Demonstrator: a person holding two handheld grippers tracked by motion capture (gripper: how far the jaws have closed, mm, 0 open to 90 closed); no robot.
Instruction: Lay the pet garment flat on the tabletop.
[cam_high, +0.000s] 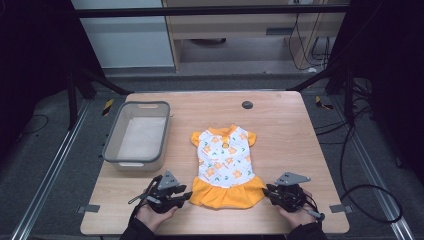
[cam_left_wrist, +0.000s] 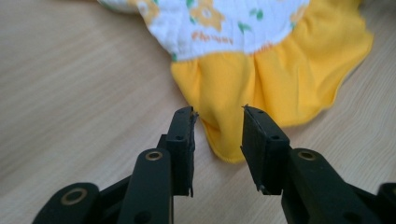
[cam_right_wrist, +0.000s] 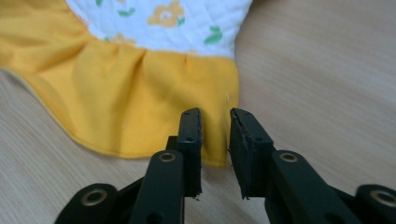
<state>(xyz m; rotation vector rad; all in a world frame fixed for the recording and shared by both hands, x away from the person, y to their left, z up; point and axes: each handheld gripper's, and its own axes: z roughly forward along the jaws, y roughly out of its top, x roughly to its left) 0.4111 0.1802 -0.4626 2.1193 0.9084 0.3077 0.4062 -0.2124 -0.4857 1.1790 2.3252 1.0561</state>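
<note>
A small dress (cam_high: 226, 165), white with orange flowers on the bodice and with a yellow-orange ruffled skirt, lay flat near the middle of the wooden table (cam_high: 285, 125), collar toward the far edge and skirt hem toward the near edge. A grey plastic bin (cam_high: 116, 142) stood on the table to the left of the dress, apart from it. A small dark round disc (cam_high: 247, 105) sat in the tabletop near the far edge.

The left gripper (cam_high: 186, 196), held in the person's left hand (cam_high: 154, 216), lay at the near left corner of the skirt. In the left gripper view its jaws stood apart, with the hem corner of the dress (cam_left_wrist: 261, 79) lying between the left gripper (cam_left_wrist: 218, 128) tips and not clamped.

The right gripper (cam_high: 267, 192), held in the right hand (cam_high: 298, 216), lay at the near right corner of the skirt. In the right gripper view the jaws of the right gripper (cam_right_wrist: 215, 128) stood slightly apart, the right edge of the dress (cam_right_wrist: 140, 93) running into the gap between them; whether the pads touched the cloth could not be told.
</note>
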